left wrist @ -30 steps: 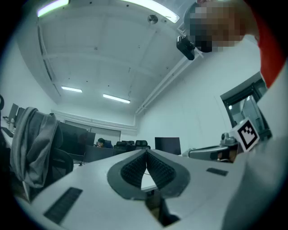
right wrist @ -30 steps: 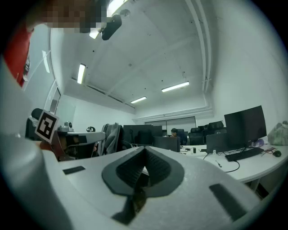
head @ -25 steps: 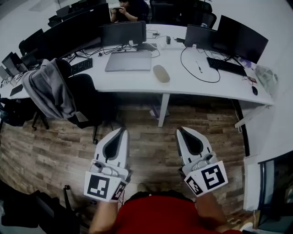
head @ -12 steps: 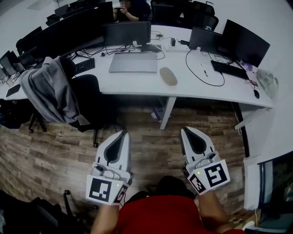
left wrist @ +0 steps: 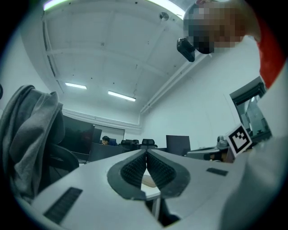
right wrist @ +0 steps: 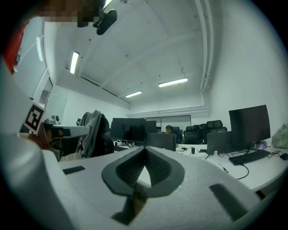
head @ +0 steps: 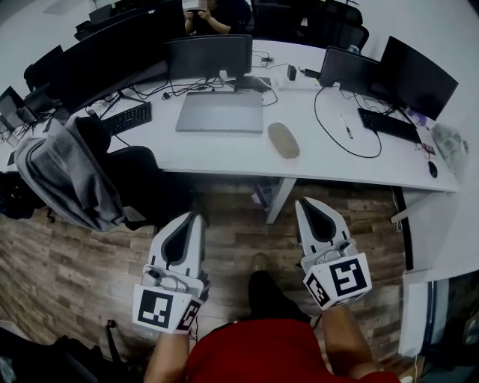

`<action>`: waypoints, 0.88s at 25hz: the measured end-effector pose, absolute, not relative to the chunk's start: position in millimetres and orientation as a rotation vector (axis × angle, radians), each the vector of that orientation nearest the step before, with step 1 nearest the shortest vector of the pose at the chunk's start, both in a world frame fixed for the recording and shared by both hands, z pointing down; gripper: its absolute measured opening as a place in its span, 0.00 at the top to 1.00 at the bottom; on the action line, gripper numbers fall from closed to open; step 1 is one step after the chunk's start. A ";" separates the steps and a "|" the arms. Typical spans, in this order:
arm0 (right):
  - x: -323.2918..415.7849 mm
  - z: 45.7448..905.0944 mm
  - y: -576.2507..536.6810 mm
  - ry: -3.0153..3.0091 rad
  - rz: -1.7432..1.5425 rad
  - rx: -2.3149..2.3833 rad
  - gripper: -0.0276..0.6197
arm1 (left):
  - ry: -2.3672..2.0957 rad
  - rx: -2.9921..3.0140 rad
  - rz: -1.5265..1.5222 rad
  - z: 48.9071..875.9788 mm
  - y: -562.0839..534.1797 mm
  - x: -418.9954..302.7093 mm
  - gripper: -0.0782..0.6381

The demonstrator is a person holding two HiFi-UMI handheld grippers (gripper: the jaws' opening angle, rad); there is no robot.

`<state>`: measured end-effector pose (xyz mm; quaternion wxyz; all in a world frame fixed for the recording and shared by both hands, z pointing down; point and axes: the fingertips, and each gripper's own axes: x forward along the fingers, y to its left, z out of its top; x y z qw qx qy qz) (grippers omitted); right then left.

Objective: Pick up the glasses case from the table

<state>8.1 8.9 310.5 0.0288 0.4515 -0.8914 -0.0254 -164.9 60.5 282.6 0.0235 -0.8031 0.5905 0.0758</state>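
The glasses case [head: 284, 140] is a beige oval lying on the white table [head: 224, 146], right of a closed grey laptop. Both grippers hang over the wooden floor, short of the table's front edge. My left gripper [head: 196, 218] is shut and empty, and points at the table left of the case. My right gripper [head: 304, 203] is also shut and empty, just right of and below the case. In the left gripper view the case [left wrist: 148, 181] peeps through below the closed left gripper [left wrist: 146, 151]. The right gripper [right wrist: 145, 148] shows jaws meeting, with nothing between them.
A closed laptop [head: 221, 111], monitors [head: 208, 55], two keyboards [head: 127, 118] and a looped black cable [head: 340, 127] lie on the table. A chair draped with a grey jacket [head: 67, 172] stands at the left. The table leg [head: 278, 196] is below the case. A person [head: 213, 13] sits beyond.
The table and case have drawn nearer and lower in the head view as both grippers moved forward toward the table. Both stay shut.
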 end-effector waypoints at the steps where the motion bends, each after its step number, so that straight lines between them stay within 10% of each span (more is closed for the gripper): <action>1: 9.0 313.9 -9.5 -2.738 -0.080 1.398 0.95 | 1.843 -2.482 0.226 285.0 44.7 -167.1 0.88; 22: 15.4 504.8 -321.1 -2.386 0.227 1.169 0.35 | 2.090 -2.407 0.053 342.0 -217.1 -169.2 0.88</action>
